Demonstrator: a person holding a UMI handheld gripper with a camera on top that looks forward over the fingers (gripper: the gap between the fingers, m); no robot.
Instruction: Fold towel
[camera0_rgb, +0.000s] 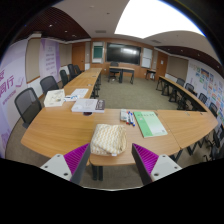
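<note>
A beige towel (109, 139) lies folded in a compact bundle at the near edge of the wooden table (60, 128). It sits just ahead of my gripper (111, 164), slightly beyond and between the two fingers. The fingers, with magenta pads (76, 158), are spread wide apart and hold nothing. The towel rests on the table on its own, with clear gaps to both pads.
A green book (150, 123) and a dark object (129, 117) lie right of the towel. Papers (85, 104) and a white box (54, 97) lie to the left. Black chairs (28, 103) ring the tables. A screen (124, 53) hangs on the far wall.
</note>
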